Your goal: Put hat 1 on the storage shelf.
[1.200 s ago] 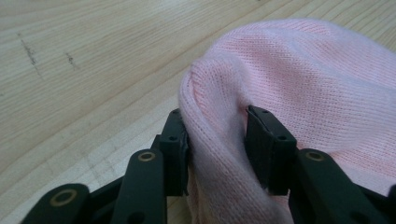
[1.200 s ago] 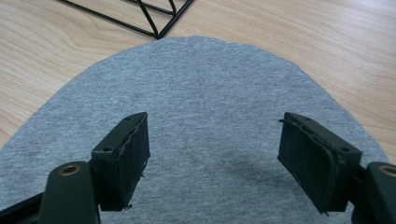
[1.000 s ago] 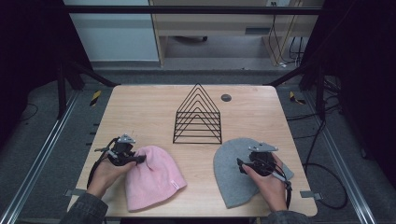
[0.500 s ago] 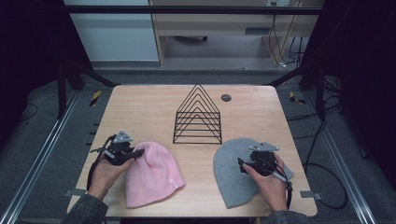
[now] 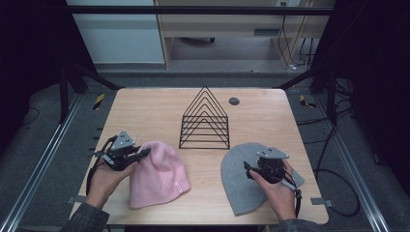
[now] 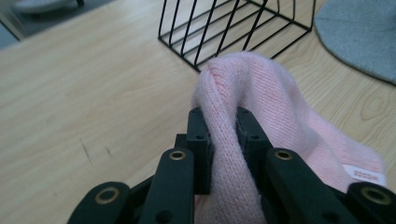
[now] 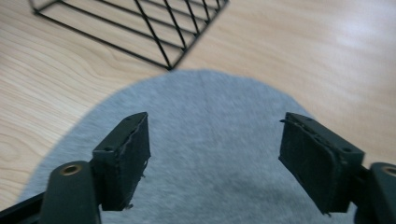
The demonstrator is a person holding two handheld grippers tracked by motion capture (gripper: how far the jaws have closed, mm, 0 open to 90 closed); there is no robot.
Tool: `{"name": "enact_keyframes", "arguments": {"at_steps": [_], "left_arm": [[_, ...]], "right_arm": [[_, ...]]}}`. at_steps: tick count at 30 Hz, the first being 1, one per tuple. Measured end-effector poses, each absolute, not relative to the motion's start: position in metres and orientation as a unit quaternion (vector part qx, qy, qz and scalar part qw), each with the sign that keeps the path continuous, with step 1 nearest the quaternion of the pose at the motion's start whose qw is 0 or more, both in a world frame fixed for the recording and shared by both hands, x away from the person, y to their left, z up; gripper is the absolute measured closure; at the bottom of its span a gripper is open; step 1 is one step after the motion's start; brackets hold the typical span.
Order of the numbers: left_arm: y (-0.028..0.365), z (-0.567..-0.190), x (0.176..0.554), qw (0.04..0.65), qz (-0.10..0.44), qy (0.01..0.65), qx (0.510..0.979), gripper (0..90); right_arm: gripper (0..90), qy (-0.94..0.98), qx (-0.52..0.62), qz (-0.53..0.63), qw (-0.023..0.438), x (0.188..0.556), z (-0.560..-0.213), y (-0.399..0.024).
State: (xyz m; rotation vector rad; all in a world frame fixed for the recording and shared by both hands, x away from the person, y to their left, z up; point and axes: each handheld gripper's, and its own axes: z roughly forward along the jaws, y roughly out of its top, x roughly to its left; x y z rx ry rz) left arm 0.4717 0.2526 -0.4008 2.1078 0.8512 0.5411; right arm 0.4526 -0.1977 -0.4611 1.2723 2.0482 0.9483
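While the pink beanie lies on the near left part of the wooden table, a fold of its crown end is pinched up between the pads of the left gripper, whose jaws have just been closing and now stand narrow on the knit. Its brim end with the small label rests flat toward the near edge. To the right, the grey beanie lies flat and untouched: the right gripper hangs just above it with its jaws wide, nothing between them. Behind and between the 2 hats stands the black wire rack, bare of any load, with a small dark disc farther back. Judged from this, 1 hat is gripped, 0 are placed; the grey one is not yet grasped.
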Motion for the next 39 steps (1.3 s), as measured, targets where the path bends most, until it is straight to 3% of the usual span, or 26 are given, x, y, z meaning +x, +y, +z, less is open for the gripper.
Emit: {"name": "enact_keyframes", "arguments": {"at_steps": [10, 13, 26, 34, 39], "left_arm": [[0.245, -0.354, 0.459, 0.409, 0.239, 0.285, 0.833, 78.0], [0.243, -0.337, 0.457, 0.411, 0.241, 0.273, 0.836, 78.2], [0.241, -0.292, 0.47, 0.436, 0.239, 0.243, 0.833, 77.8], [0.238, -0.264, 0.471, 0.467, 0.234, 0.217, 0.825, 77.5], [0.238, -0.252, 0.468, 0.473, 0.236, 0.202, 0.825, 77.5]], "right_arm": [[31.0, 0.793, 0.382, 0.376, 0.29, 0.442, -0.428, -0.151], [36.5, 0.806, 0.348, 0.384, 0.286, 0.441, -0.417, -0.131], [28.0, 0.843, 0.271, 0.422, 0.197, 0.476, -0.392, -0.063], [34.0, 0.844, 0.241, 0.449, 0.168, 0.499, -0.377, -0.042], [33.0, 0.844, 0.227, 0.468, 0.133, 0.509, -0.367, -0.034]]}}
